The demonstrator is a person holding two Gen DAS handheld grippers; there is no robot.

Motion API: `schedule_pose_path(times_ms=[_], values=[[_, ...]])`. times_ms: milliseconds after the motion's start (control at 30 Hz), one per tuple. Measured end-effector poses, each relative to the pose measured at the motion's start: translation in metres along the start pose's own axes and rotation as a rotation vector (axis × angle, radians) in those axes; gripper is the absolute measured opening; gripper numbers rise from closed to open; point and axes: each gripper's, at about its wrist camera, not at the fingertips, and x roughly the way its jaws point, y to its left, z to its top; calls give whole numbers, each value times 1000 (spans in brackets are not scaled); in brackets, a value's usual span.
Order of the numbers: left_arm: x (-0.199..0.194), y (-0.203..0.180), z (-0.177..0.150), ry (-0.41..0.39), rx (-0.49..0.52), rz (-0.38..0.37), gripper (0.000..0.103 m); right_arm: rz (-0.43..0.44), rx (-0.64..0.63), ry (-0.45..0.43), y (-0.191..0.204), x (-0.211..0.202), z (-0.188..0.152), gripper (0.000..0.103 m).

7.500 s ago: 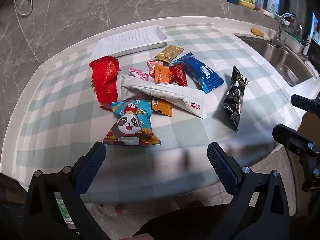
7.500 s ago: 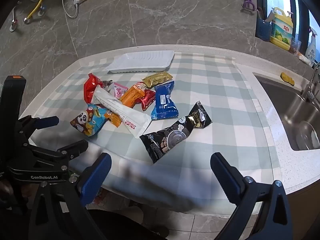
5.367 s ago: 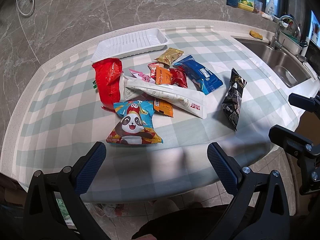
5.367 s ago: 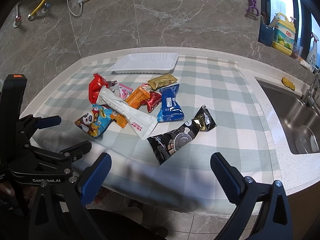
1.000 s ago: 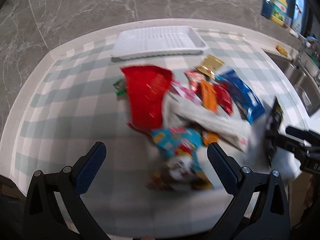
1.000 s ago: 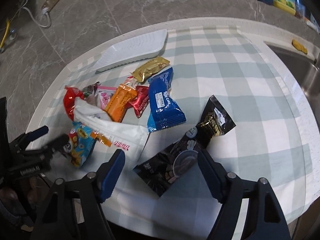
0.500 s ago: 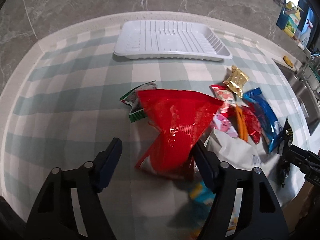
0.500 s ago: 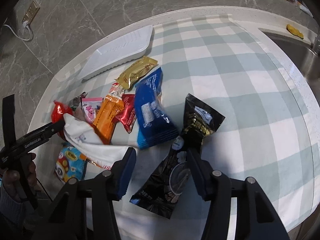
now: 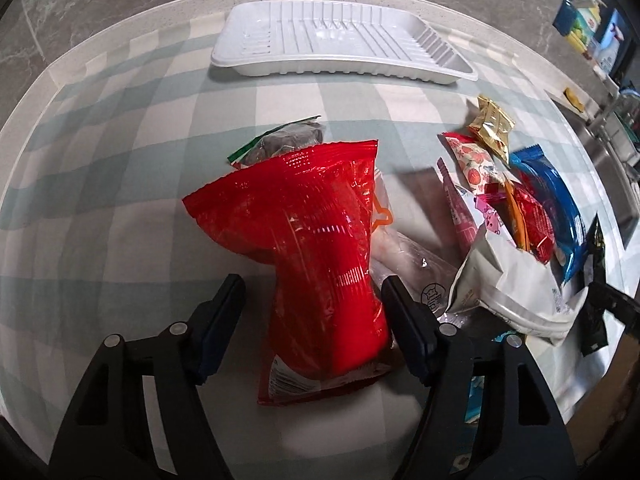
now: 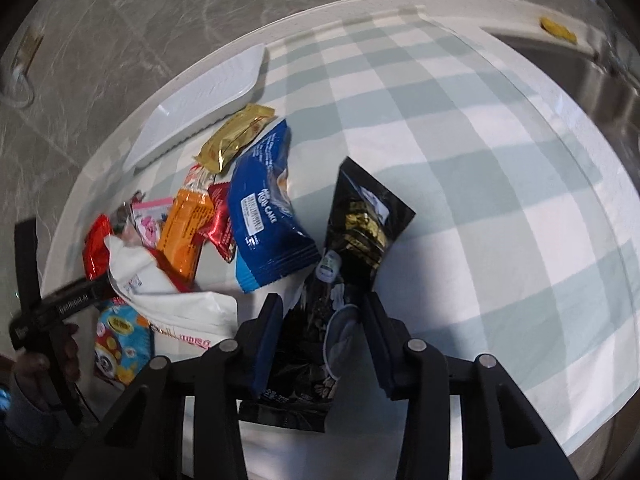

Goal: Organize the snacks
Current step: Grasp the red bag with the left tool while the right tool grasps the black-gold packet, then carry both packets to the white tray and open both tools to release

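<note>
— Where are the snacks sitting, and how far along are you?

— Barely started, I am judging. The white tray (image 9: 344,46) at the back of the checked surface (image 9: 100,128) is holding nothing, and every packet is lying out on the cloth in front of it. I am reaching my left claw (image 9: 312,304) around the red bag (image 9: 304,248); the fingers are spread either side of its lower half, the right one looking to be touching the foil, the left one just clear, so nothing is pinched yet.

— And the other hand?

— My right claw (image 10: 320,336) is straddling the black packet (image 10: 352,248) the same way, jaws apart with the packet lying between them. I cannot tell whether the pads are pressing on it.

— What is left?

— Nearly all of it. Beside the red bag a white pouch (image 9: 516,284) is slumping over a heap: a blue cake packet (image 10: 268,216), an orange one (image 10: 186,220), a small red one (image 10: 220,220), a pink one (image 10: 150,220) and a gold one (image 10: 236,136) nearest the tray. A panda packet (image 10: 120,340) is lying at the near edge, and a dark packet with a green strip (image 9: 280,140) is poking out behind the red bag. All of them are waiting to be sorted.
</note>
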Motion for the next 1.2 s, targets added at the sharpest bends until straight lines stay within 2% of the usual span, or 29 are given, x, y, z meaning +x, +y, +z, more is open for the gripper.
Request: schedule_pose_path(times_ms=[67,133,333,433,600,667,733,767,833,900,967,1067,1133,1200], values=[[1,-1,-2,-10,18,2,73,9,35,-5,-3,0,-1,43],[1,-3,-5,-17,37,-12,81,13,59,-11,-4,0,-2,41],[3,-6,-10,-46,66,-54,95,57,150,-32,-13,-1,-3,39],[3,-6,-12,-66,63,-61,95,73,171,-34,-18,0,-4,39],[1,2,-9,-37,60,-108,93,89,185,-43,-20,-1,-6,38],[-3,10,-8,-35,18,-139,87,88,185,-42,-21,-1,-6,36],[-7,20,-7,-38,-20,-136,67,91,186,-42,-22,-1,-6,35],[-8,24,-7,-37,-33,-149,64,96,188,-41,-22,-1,-6,35],[-10,36,-7,-36,-85,-218,45,103,190,-39,-24,-1,-6,35],[-11,47,-8,-30,-138,-265,44,111,196,-39,-25,-1,-6,35],[-14,51,-10,-27,-165,-287,38,120,203,-36,-27,-1,-5,34],[-19,51,-11,-20,-144,-291,34,142,217,-31,-31,-2,-5,32],[-22,52,-13,-12,-143,-311,29,172,235,-31,-36,-4,-5,25],[-27,52,-15,-10,-139,-323,27,189,255,-30,-40,-7,-5,23]])
